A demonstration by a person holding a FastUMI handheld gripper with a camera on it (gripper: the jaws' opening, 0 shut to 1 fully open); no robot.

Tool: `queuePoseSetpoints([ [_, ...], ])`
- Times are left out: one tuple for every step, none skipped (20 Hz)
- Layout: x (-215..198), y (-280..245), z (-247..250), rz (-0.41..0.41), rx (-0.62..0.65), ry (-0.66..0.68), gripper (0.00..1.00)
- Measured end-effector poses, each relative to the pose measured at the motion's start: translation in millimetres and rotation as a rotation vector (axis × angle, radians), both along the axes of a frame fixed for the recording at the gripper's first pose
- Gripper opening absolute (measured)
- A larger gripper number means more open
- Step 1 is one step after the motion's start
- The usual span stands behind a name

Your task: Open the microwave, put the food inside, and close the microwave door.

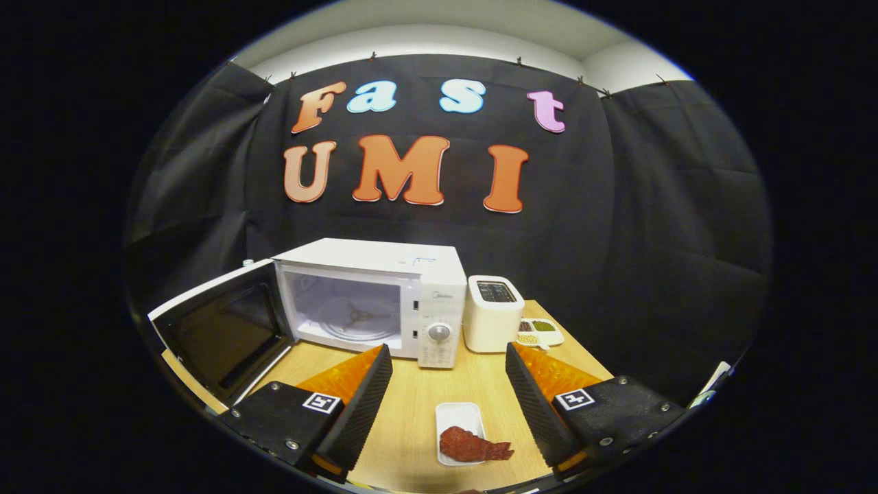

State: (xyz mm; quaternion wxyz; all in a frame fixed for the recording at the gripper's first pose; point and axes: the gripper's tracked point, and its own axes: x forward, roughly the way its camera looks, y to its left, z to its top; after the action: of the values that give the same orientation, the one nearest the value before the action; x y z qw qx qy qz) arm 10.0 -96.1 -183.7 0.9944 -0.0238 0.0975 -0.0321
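**Gripper spread wide over the food tray, microwave door open**

The hand-held gripper [449,384] has its two fingers spread wide apart and grips nothing. Between them, on the light wooden tabletop [411,405], lies a small white rectangular tray [458,418] with a reddish-brown piece of meat [473,446] at its near end; the meat's tip hangs over the tray's right edge. Neither finger touches the tray.

Beyond the tray, past the fingertips, stands the white boxy microwave [374,302]. Its dark-windowed door [223,329] is swung fully open to the left of the tray, and the pale cavity with its round glass turntable [357,322] is exposed. The control panel with a round dial sits straight beyond the tray. Just right of the microwave stands a white two-slot toaster [492,314]. Right of the toaster, and farther from the tray, lies a small white divided dish [542,331] with brown, green and yellowish fillings.
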Motion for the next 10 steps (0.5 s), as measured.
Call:
queuePoseSetpoints([
  [0.0, -13.0, -9.0, -0.018, 0.013, 0.01, 0.98],
  [-1.1, -25.2, -17.7, -0.034, 0.022, 0.02, 0.98],
  [-1.7, -35.5, -28.4, -0.047, 0.031, 0.032, 0.98],
  [-3.3, -43.1, -40.3, -0.053, 0.044, 0.05, 0.98],
  [-3.8, -48.2, -52.7, -0.055, 0.068, 0.072, 0.98],
  [-5.6, -51.5, -66.2, -0.054, 0.101, 0.097, 0.98],
  [-7.9, -54.6, -78.2, -0.05, 0.137, 0.118, 0.98],
  [-10.4, -56.8, -90.5, -0.051, 0.175, 0.138, 0.98],
  [-11.1, -58.8, -102.1, -0.049, 0.216, 0.159, 0.98],
  [-11.3, -59.3, -115.6, -0.051, 0.263, 0.183, 0.98],
])
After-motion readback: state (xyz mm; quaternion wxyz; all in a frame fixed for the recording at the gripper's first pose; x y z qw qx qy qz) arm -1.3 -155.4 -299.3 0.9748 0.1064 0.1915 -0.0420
